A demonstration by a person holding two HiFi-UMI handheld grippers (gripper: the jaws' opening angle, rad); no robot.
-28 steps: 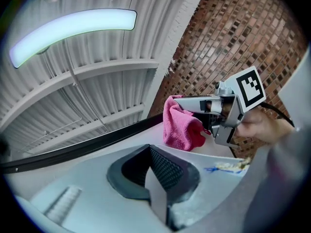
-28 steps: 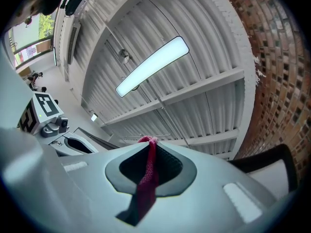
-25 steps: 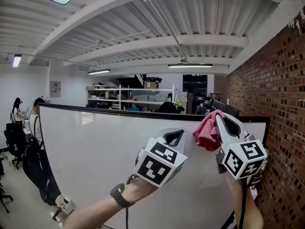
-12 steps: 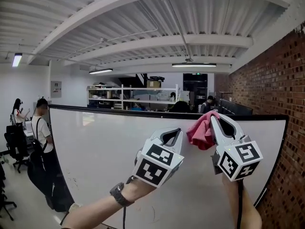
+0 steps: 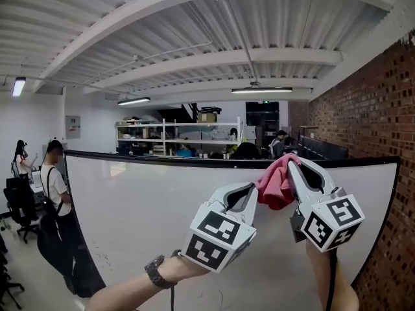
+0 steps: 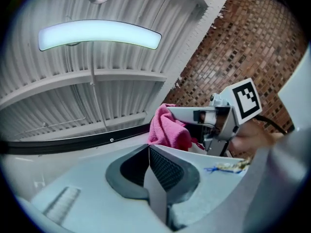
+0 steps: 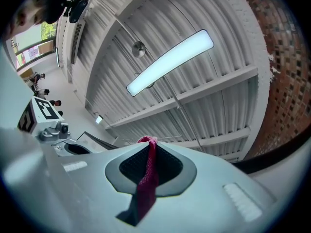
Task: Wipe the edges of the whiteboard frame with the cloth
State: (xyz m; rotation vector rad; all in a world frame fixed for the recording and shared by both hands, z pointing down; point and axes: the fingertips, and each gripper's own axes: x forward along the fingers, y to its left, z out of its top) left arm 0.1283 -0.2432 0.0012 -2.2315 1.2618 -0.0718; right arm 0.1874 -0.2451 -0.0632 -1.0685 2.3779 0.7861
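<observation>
A large whiteboard [image 5: 149, 206] with a thin black frame [image 5: 181, 161] stands in front of me. My right gripper [image 5: 290, 162] is shut on a pink cloth [image 5: 275, 184], which hangs bunched just below the top frame edge toward the board's right side. In the right gripper view the cloth [image 7: 147, 174] is pinched between the jaws. My left gripper [image 5: 249, 188] is shut with nothing in it, held against the board a little left of and below the cloth. In the left gripper view the pink cloth [image 6: 168, 129] and the right gripper's marker cube [image 6: 245, 98] show just ahead.
A brick wall [image 5: 366, 109] runs along the right, close to the board's right frame edge. A person [image 5: 55, 180] with a dark bag stands by the board's left edge. Shelves [image 5: 175, 135] and more people fill the office behind the board.
The view has swung so the board's right frame edge shows further right. Both grippers stay near the top edge; the right one with the cloth shifted slightly along it.
</observation>
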